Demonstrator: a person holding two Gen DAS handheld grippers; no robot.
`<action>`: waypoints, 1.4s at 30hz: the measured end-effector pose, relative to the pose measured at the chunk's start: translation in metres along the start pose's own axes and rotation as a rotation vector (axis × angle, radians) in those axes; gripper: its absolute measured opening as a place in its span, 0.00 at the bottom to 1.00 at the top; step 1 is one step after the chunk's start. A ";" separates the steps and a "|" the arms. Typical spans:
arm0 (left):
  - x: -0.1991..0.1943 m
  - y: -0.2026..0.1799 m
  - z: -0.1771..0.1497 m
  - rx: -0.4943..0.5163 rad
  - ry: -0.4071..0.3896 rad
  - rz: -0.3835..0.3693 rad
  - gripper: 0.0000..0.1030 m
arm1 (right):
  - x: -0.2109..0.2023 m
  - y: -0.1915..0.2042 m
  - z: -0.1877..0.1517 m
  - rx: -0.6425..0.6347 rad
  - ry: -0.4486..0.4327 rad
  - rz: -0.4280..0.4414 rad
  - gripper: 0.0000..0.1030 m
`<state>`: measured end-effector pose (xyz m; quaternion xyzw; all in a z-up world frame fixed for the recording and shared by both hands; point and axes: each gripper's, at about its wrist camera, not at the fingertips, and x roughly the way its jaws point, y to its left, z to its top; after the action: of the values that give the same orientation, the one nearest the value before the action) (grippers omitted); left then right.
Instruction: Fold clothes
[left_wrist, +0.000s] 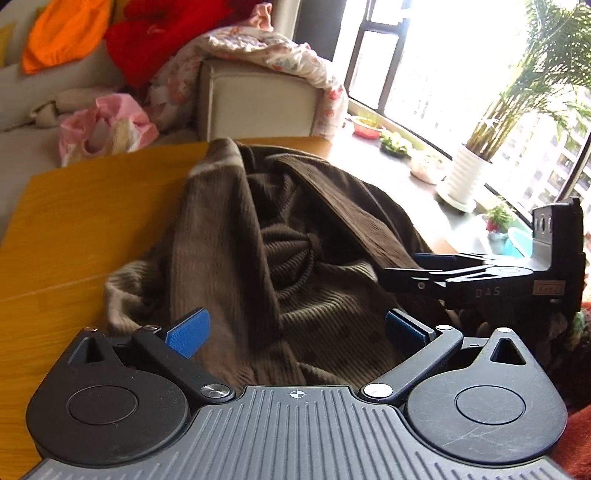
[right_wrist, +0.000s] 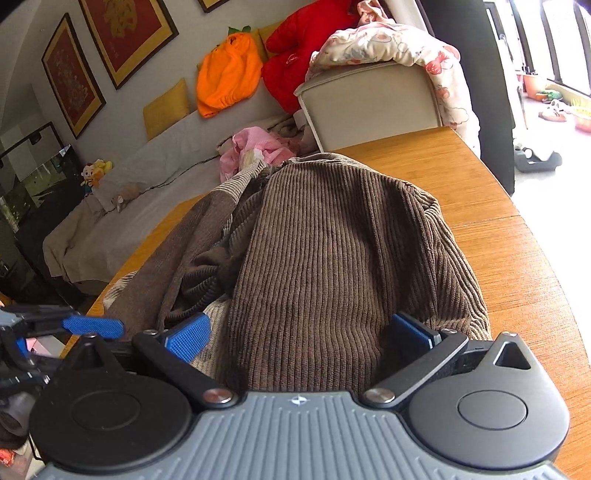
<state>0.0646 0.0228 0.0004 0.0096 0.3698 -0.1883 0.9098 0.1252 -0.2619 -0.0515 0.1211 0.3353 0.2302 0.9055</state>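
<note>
A brown ribbed corduroy garment (left_wrist: 280, 236) lies crumpled in a heap on the wooden table (left_wrist: 74, 229); it also fills the right wrist view (right_wrist: 325, 258). My left gripper (left_wrist: 297, 332) is open, its blue pads (left_wrist: 188, 332) wide apart at the garment's near edge, cloth lying between them. My right gripper (right_wrist: 299, 338) is open too, pads (right_wrist: 186, 338) spread at the near edge of the cloth. The right gripper shows side-on at the right of the left wrist view (left_wrist: 436, 273). The left gripper's blue fingertip (right_wrist: 94, 326) shows at the left of the right wrist view.
A beige sofa (right_wrist: 177, 147) behind the table holds an orange cushion (right_wrist: 229, 77), a red jacket (right_wrist: 306, 44), a floral blanket (right_wrist: 399, 44) and pink clothing (right_wrist: 255, 147). A window sill with a potted palm (left_wrist: 465, 173) runs along the right. The table's edge (right_wrist: 554, 280) curves at right.
</note>
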 end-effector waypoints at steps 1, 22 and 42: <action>0.004 -0.001 -0.001 0.023 0.010 0.040 1.00 | 0.000 0.000 0.000 0.002 -0.003 -0.002 1.00; 0.020 0.025 0.026 0.109 -0.114 0.280 0.11 | -0.001 0.000 -0.001 0.001 -0.001 0.007 1.00; 0.022 0.193 0.067 -0.314 -0.199 0.258 0.19 | 0.048 0.060 0.049 -0.615 0.162 -0.081 0.64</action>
<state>0.1914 0.1846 0.0110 -0.1033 0.2987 -0.0106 0.9487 0.1693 -0.1898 -0.0192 -0.1903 0.3255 0.2933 0.8785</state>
